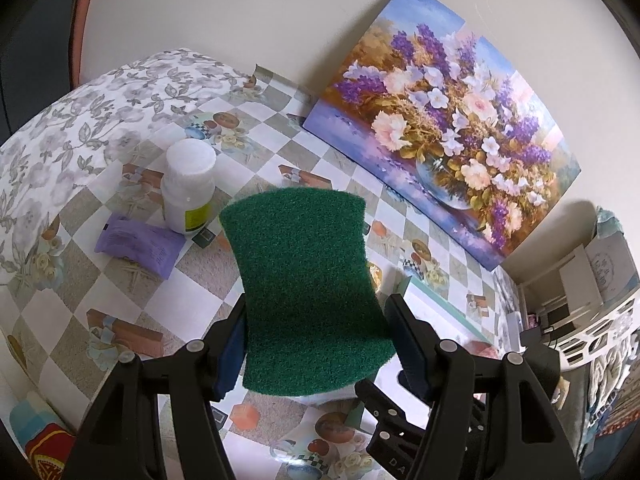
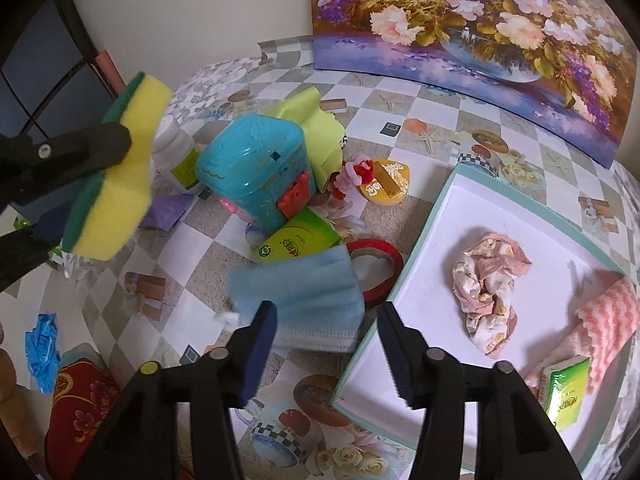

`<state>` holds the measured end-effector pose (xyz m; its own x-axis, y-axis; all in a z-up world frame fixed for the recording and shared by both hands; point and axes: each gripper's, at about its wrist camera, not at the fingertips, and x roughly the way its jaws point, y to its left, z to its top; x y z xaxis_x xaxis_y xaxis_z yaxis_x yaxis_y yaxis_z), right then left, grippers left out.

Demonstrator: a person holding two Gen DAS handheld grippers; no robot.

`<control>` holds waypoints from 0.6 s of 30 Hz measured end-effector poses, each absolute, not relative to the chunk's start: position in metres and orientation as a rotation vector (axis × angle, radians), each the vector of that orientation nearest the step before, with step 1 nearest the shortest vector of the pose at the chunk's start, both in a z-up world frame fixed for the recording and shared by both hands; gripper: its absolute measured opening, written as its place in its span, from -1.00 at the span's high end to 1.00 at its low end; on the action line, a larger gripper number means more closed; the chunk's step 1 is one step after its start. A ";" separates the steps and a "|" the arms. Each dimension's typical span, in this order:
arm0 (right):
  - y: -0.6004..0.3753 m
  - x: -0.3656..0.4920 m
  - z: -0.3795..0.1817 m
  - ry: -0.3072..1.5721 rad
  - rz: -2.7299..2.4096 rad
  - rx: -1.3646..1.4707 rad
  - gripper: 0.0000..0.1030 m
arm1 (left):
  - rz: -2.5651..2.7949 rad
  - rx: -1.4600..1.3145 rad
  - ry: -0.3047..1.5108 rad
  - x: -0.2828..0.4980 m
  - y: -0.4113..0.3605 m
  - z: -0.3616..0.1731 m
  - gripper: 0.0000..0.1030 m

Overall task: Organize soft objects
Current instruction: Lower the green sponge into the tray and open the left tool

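one sponge (image 2: 116, 168), one blue face mask (image 2: 304, 292), two green tissue packs (image 2: 298, 240) (image 2: 566, 394), one white bottle (image 1: 188, 186), one red tape roll (image 2: 378, 266), two pink cloths (image 2: 486, 294) (image 2: 600, 320).

the right hand-held gripper (image 2: 326, 344) hangs with its jaws apart over a blue face mask (image 2: 304, 292) lying on the checkered table (image 2: 420, 152), its pads off the mask. to the right, a white tray (image 2: 420, 300) holds a crumpled floral cloth (image 2: 486, 280), a pink striped towel (image 2: 608, 316) and a green tissue pack (image 2: 566, 394). at upper left the left hand-held gripper (image 2: 76, 176) clamps a yellow-green sponge (image 2: 120, 176). a teal box (image 2: 256, 168) sits just beyond the mask.
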<state>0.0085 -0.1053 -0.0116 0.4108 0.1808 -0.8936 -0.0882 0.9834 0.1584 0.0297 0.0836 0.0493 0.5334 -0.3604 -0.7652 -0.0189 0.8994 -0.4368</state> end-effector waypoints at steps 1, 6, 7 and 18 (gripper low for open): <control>-0.106 0.008 -0.012 1.136 0.165 0.087 -0.38 | -0.208 -0.416 0.997 0.030 0.082 0.049 -0.31; -0.122 0.006 -0.008 1.124 0.071 0.080 -0.39 | -0.222 -0.367 1.010 0.031 0.062 0.045 -0.31; -0.130 0.006 -0.006 1.120 0.036 0.091 -0.39 | -0.233 -0.352 1.013 0.031 0.055 0.044 -0.31; -0.255 -0.025 -0.003 1.121 -0.403 0.394 -0.39 | -0.424 -0.159 1.085 0.022 -0.038 0.032 -0.31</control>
